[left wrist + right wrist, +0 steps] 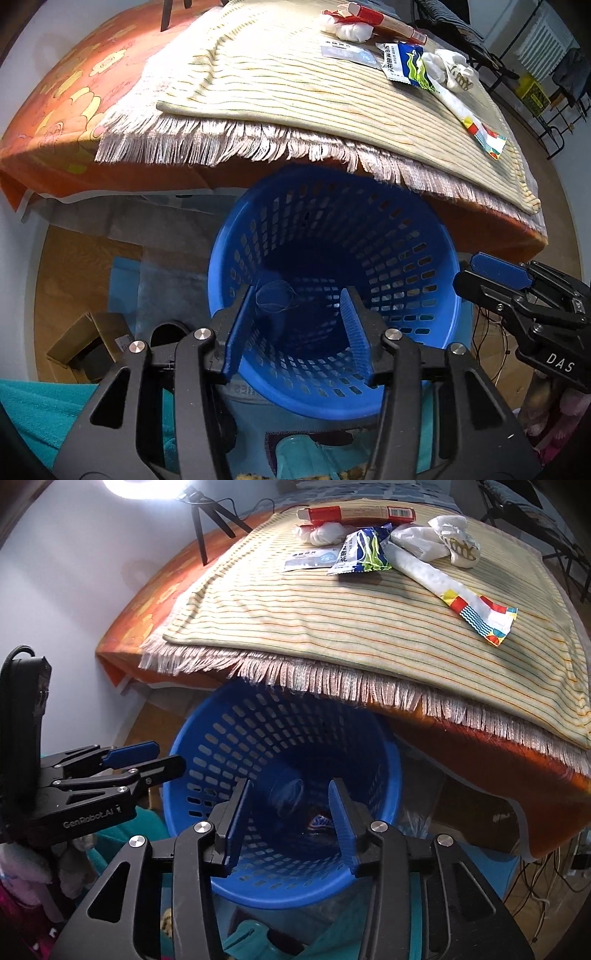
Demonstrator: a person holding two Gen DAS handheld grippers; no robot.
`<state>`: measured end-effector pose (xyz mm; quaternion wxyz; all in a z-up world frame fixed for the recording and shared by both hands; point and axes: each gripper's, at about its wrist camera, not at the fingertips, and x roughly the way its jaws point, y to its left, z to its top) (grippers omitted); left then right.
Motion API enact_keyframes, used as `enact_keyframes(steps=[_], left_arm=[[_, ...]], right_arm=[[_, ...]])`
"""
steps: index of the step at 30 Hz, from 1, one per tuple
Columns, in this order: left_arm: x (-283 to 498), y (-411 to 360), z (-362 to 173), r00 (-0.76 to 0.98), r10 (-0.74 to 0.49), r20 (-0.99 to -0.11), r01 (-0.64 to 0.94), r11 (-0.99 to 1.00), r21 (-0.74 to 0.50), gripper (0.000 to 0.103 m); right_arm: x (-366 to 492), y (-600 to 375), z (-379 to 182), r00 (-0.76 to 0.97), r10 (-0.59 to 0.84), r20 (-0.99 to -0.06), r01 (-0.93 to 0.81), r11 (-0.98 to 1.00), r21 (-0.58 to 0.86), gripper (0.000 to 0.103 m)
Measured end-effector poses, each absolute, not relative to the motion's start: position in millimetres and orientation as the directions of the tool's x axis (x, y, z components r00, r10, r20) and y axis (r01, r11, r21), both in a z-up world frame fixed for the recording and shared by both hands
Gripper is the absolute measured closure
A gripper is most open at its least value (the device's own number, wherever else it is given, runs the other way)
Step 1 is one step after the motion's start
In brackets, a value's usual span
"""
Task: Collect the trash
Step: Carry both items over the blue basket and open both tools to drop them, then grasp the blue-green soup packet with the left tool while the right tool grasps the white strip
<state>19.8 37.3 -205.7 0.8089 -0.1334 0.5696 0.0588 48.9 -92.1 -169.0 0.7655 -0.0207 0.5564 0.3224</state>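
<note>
Trash lies beyond both sets of fingers, well apart from them, on a striped cloth over the surface: wrappers, crumpled tissue, a red box. It looks light, soft and crinkly; pinching a loose wrapper edge should do. Left gripper and right gripper hover empty, fingers apart, over a blue basket on the cluttered floor.

A cream striped cloth with a pale fringe lies over an orange flower-patterned tablecloth. A brown open cardboard box sits on the wooden floor. A black tripod stands at the wall.
</note>
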Motion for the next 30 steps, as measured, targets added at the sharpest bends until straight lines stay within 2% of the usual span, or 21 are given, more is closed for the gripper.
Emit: enact_keyframes(steps=[2,5,7,9,14,30], left_arm=[[20,37,-206,0.341,-0.057,-0.938,-0.247,0.958,-0.148,0.054],[21,37,-206,0.338,-0.06,-0.939,-0.251,0.956,-0.151,0.054],[21,38,-207,0.336,-0.061,-0.94,-0.254,0.955,-0.153,0.051],[21,38,-206,0.338,-0.065,-0.939,-0.257,0.953,-0.159,0.042],[23,36,-202,0.344,-0.069,-0.936,-0.254,0.953,-0.164,0.042],[75,27,-169,0.393,-0.117,-0.912,-0.195,0.959,-0.207,0.041]], right_arm=[[50,-93,-170,0.173,0.468,-0.867,-0.511,0.795,0.327,0.059],[51,-95,-169,0.178,0.465,-0.867,-0.504,0.8,0.325,0.049],[52,-96,-169,0.18,0.465,-0.867,-0.498,0.803,0.327,0.048],[54,-97,-170,0.179,0.46,-0.87,-0.491,0.808,0.326,0.047],[61,-102,-170,0.181,0.444,-0.877,-0.462,0.826,0.323,0.04],[106,-145,-144,0.309,0.455,-0.835,-0.409,0.856,0.315,0.04]])
